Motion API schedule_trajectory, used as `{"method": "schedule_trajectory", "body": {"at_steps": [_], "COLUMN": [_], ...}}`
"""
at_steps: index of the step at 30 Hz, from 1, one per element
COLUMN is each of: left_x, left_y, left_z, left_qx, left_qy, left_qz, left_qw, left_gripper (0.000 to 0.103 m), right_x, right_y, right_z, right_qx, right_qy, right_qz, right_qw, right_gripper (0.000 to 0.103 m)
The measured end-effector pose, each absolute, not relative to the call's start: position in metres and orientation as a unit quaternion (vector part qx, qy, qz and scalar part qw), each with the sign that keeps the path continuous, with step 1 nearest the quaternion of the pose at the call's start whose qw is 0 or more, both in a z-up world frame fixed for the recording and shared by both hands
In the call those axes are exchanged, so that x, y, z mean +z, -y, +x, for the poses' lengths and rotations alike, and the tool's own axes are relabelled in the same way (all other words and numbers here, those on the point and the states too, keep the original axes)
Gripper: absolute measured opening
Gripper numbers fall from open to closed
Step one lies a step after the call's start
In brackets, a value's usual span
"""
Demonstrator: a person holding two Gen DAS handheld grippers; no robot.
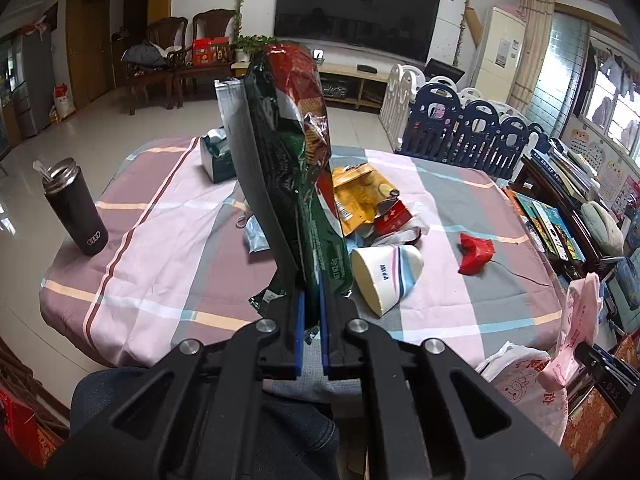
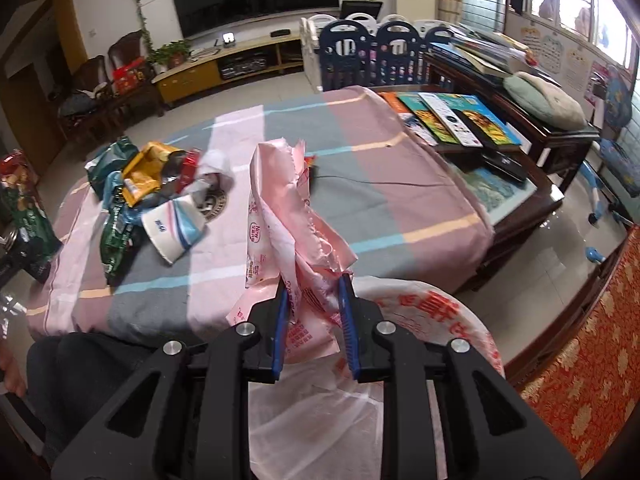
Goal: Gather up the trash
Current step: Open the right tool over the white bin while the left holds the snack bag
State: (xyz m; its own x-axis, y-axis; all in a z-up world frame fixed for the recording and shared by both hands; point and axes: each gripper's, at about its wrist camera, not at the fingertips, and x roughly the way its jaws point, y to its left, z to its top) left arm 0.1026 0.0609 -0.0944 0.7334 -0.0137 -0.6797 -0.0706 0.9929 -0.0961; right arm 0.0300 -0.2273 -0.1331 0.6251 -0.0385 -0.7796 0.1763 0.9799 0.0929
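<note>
Trash: loose heap near the middle of the tabletop, toward its far edge; one piece already lifted off it in my left hand.
Pink bag: thin plastic carrier, hanging off the near right edge of the tabletop; my right gripper has a bunched fold of its rim pinched between the blue pads, jaws only partly closed because the plastic fills the gap. Mouth looks slack and half collapsed from here.
Green snack wrapper: long, green and red, standing up out of my left gripper, which is clenched tight on its lower end. Held above the near half of the tabletop, clear of the heap.
Step in hand: I judge this the carry — wrapper picked, bag held, not yet together.
Next move: bring the wrapper across to the bag's mouth; likely I must lift and spread the rim first, or the tall wrapper will fold against the plastic.
Still to collect: paper cup on its side nearest me, yellow packet, red box, more wrappers beneath.
In the way: black tumbler near the left edge, well apart from my path; red object with a thin cord toward the right edge, closer to the bag.
</note>
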Motion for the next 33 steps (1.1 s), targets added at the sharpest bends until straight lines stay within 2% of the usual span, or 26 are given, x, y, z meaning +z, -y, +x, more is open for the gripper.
{"method": "schedule_trajectory", "body": {"at_steps": [14,33], "left_x": [-0.073,-0.087], "left_y": [-0.042,-0.038], "left_z": [0.085,0.09], "left_qx": [-0.009,-0.02], "left_qy": [-0.346,-0.373], "left_qz": [-0.048,-0.05], "left_qw": [0.937,0.926], "left_gripper": [0.007,0.007], "right_x": [-0.132,-0.145], "right_y": [0.219,0.223], "right_z": [0.025,0.021], "right_qx": [-0.041,-0.054], "right_qy": [-0.428,-0.453], "right_qz": [0.094,0.09], "right_qw": [0.898,0.886], "right_gripper": [0.025,0.025]}}
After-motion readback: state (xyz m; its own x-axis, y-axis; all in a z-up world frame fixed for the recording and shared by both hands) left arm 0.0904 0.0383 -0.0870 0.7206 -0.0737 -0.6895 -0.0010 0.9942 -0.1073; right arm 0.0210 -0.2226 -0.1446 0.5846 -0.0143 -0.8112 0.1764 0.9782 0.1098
